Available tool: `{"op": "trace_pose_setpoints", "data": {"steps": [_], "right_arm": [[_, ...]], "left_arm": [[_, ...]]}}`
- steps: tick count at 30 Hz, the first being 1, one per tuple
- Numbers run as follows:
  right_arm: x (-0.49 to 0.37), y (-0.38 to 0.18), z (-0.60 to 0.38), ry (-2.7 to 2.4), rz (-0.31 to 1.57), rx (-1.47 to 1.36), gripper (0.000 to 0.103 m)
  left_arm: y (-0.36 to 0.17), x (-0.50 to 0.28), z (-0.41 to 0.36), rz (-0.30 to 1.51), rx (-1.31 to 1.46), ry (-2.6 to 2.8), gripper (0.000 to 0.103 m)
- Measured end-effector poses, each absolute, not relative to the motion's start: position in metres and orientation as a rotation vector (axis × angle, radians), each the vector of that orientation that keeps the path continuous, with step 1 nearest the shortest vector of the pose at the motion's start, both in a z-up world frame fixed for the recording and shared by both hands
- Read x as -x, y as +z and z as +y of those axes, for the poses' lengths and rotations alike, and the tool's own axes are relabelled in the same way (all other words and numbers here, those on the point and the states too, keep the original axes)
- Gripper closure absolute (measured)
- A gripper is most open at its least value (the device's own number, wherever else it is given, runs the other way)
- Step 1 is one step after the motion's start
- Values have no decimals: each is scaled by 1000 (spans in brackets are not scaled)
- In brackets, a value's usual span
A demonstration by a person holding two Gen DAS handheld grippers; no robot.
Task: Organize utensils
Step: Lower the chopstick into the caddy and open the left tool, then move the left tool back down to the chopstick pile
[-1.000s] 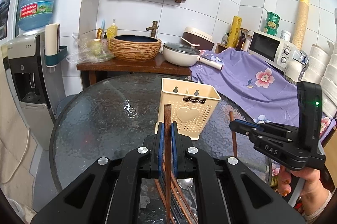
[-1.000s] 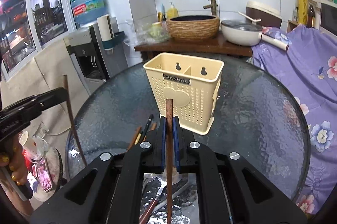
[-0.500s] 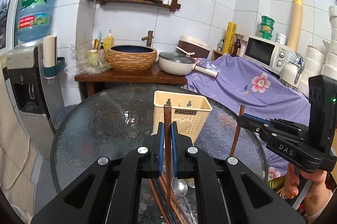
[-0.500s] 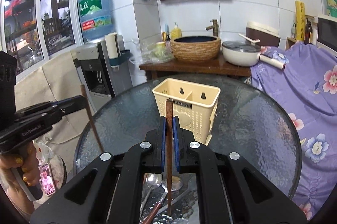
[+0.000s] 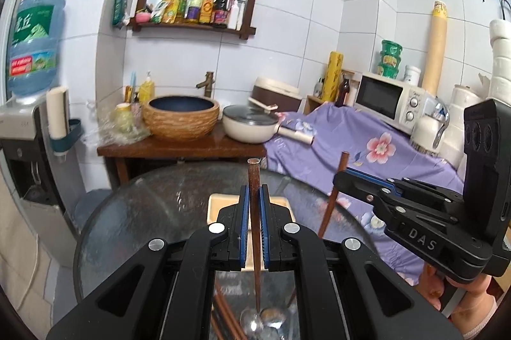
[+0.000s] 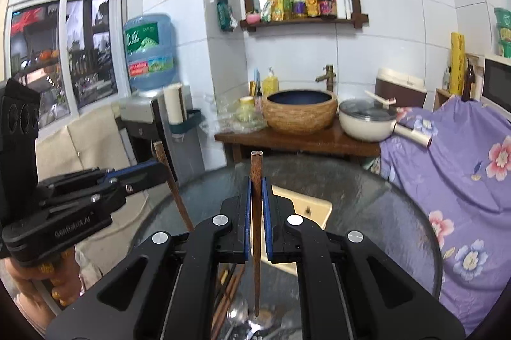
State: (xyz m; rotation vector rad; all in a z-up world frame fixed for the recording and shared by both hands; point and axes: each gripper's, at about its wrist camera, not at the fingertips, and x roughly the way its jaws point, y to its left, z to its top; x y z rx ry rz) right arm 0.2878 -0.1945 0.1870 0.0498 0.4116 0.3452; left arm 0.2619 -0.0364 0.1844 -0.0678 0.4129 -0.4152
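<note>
The left gripper [image 5: 254,196] has its jaws closed tight, the blue pads [image 5: 244,212] clamping a brown chopstick [image 5: 254,212] that stands upright between them. It points forward and somewhat downward over the glass counter [image 5: 153,212]. The right gripper [image 6: 256,196] is in the same pose: jaws pressed together on a second chopstick [image 6: 255,212], upright, aimed forward and a little down above the counter. Each gripper appears in the other's view, side by side and apart. A hand [image 5: 460,292] grips the right gripper's handle from below; another hand [image 6: 48,285] wraps the left gripper's handle.
</note>
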Motion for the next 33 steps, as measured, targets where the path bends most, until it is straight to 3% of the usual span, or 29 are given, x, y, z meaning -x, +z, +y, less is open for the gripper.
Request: {"op": "trace_pose_setpoints", "data": {"steps": [7,12,19,25,33], "right_arm": [[-337,250,-205,278,376,-83,96],[-377,274,-213,200,341,-97,96],[-412,234,-207,162,371,-70,96],[-425,179,-210,149,443,-77,96],[-433,142,-211,136,499,-46,96]], "left_arm": [[251,-295,-47,324,64,-353,97],[270,-335,-53,291,80,-268,97],[232,-390,-55,360,150,-221,97],[177,-404,-59,455,146,-225,97],[145,-413,-58,536,148,-226,97]]}}
